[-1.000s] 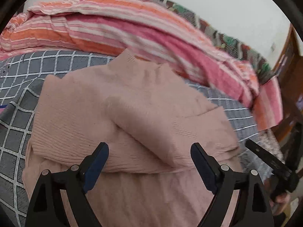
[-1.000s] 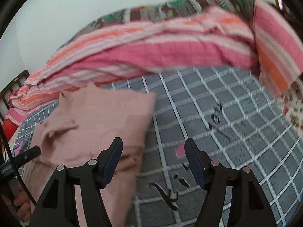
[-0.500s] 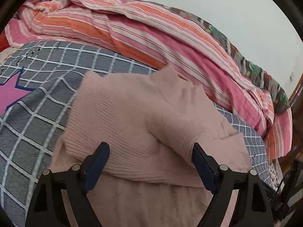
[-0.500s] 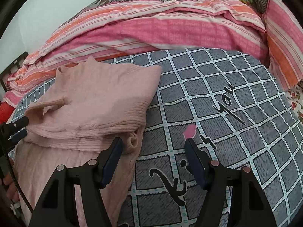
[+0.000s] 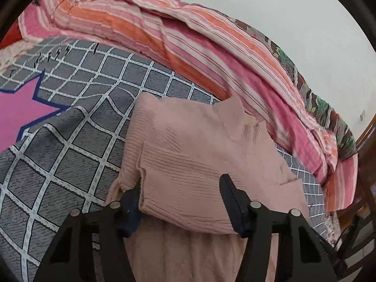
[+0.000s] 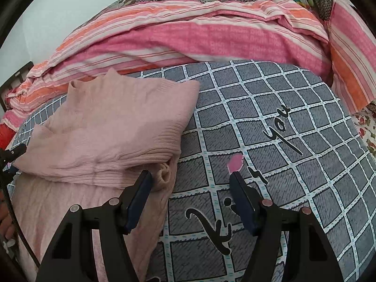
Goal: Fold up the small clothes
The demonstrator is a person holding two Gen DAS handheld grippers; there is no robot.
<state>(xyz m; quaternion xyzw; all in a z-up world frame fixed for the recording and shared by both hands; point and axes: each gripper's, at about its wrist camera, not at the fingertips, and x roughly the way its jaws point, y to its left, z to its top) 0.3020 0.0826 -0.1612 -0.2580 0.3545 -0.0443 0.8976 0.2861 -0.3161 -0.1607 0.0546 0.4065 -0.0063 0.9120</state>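
A pale pink ribbed knit sweater (image 5: 202,155) lies on the grey checked bedspread (image 5: 77,155), sleeves folded across its body. My left gripper (image 5: 181,188) is open; its jaws straddle the folded sleeve's near left edge, the left finger (image 5: 130,202) tucked at the sleeve's side. In the right wrist view the sweater (image 6: 112,136) lies at left. My right gripper (image 6: 190,181) is open and empty at the sweater's right edge, its left finger (image 6: 141,188) beside the bunched hem, the right finger over the bedspread (image 6: 282,169).
A rumpled pink and orange striped quilt (image 5: 188,47) is piled along the far side of the bed, also in the right wrist view (image 6: 199,37). A wooden bed frame (image 5: 366,155) stands at the right. The bedspread has a pink star (image 5: 21,110).
My left gripper has moved left and closer, down onto the folded sleeve's left edge. My right gripper has come nearer to the sweater's right edge. Both stayed open.
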